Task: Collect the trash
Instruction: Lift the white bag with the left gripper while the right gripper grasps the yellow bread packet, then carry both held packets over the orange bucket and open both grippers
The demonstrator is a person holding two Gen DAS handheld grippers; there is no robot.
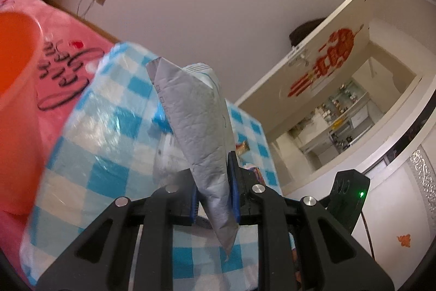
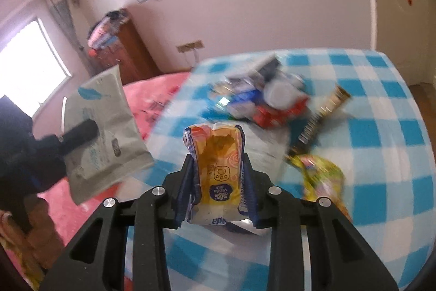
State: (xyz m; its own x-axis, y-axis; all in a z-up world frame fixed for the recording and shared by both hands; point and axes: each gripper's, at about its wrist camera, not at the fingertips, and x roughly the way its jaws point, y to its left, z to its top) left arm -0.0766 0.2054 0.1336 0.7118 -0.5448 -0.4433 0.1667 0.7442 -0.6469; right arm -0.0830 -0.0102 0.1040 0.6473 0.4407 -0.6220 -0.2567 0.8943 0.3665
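Note:
My left gripper (image 1: pixel 214 176) is shut on a crinkled grey foil pouch (image 1: pixel 196 113), which stands up between the blue pads above the checked table. The right wrist view shows that same pouch (image 2: pixel 103 132) at the left, with a black finger (image 2: pixel 81 131) across it. My right gripper (image 2: pixel 217 168) is shut on a yellow-orange tissue pack (image 2: pixel 216 152) with blue edges, held upright over the blue-and-white checked tablecloth (image 2: pixel 381 132). Beyond it lies a blurred pile of blue, white and red wrappers (image 2: pixel 261 100), a long brown-gold wrapper (image 2: pixel 321 116) and a yellow-green wrapper (image 2: pixel 321 176).
An orange bin (image 1: pixel 16 89) stands close at the left edge of the left wrist view, on a pink cloth with black lettering (image 1: pixel 68 45). Right of the table, a white door with a red decoration (image 1: pixel 327 59) stands open. A wooden cabinet (image 2: pixel 130 51) stands against the far wall.

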